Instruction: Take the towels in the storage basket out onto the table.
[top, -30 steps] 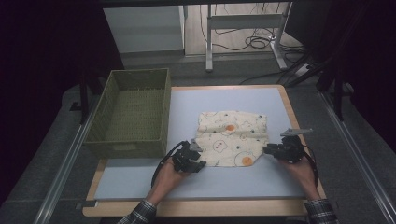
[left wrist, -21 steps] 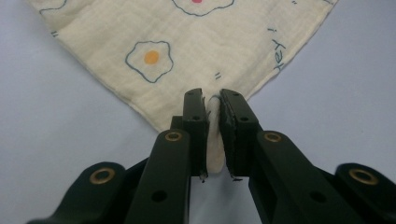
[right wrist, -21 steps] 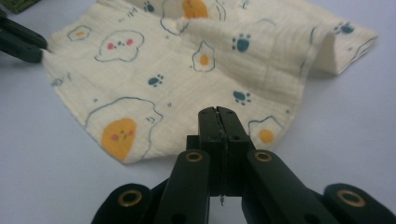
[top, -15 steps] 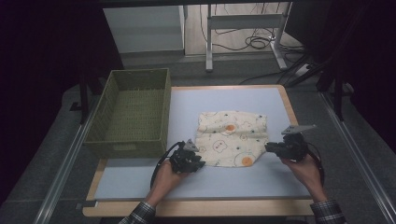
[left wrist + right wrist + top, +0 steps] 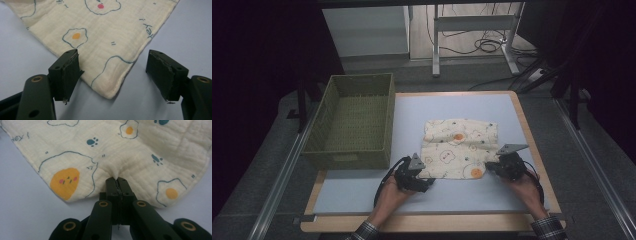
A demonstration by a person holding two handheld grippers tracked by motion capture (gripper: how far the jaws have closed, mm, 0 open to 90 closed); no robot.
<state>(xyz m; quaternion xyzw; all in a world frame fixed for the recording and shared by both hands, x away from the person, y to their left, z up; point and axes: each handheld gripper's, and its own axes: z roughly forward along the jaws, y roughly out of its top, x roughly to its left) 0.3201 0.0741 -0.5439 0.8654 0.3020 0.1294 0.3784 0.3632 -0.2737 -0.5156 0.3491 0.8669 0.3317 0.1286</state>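
Note:
A cream cloth printed with eggs, bears and paw marks lies flat on the pale blue mat. My left gripper sits at its near left corner. In the left gripper view its jaws stand wide apart on either side of that cloth corner, touching nothing. My right gripper is at the cloth's near right edge. In the right gripper view the right gripper has its jaws pressed together on a pinched fold of the cloth.
A green woven basket stands to the left of the mat, with nothing inside. The blue mat lies on a wooden table. Metal rails run along both sides, and a desk frame with cables stands on the floor beyond.
My left gripper has slid slightly nearer and lower along the cloth's near left corner. The right gripper and the cloth have barely moved.

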